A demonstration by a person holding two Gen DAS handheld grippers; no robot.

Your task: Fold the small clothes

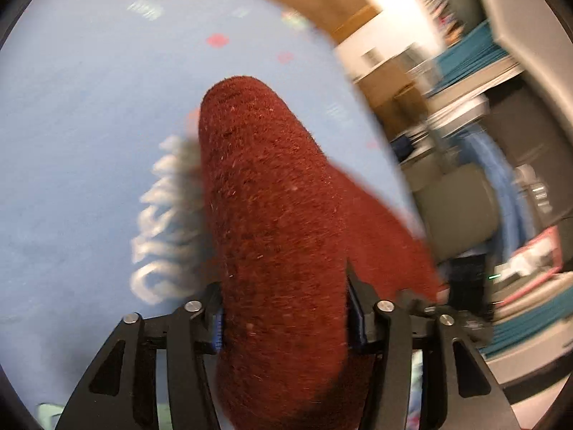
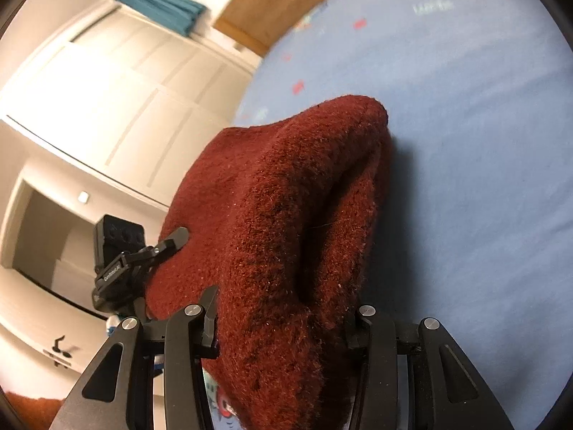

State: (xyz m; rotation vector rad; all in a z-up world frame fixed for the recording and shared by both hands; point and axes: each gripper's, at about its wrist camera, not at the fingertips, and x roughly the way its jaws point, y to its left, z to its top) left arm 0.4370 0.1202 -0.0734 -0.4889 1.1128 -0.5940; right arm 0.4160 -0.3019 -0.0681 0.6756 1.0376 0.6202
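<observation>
Red fuzzy wool fills the left wrist view. The left hand-held gripper (image 1: 283, 311) is squeezed tight on a dark red knitted garment (image 1: 265, 215), and the cloth hangs up in the air over a light blue bed sheet (image 1: 71, 143) with white letters and little red spots.

From the right wrist view, the right hand-held gripper (image 2: 283, 326) pinches the same garment (image 2: 279, 215) too, bunched and lifted above the sheet (image 2: 465, 143). The other gripper shows at the left, biting the cloth's edge.

I think the folding has hardly begun: no flat, neat fold shows. It needs laying down and folding over.
</observation>
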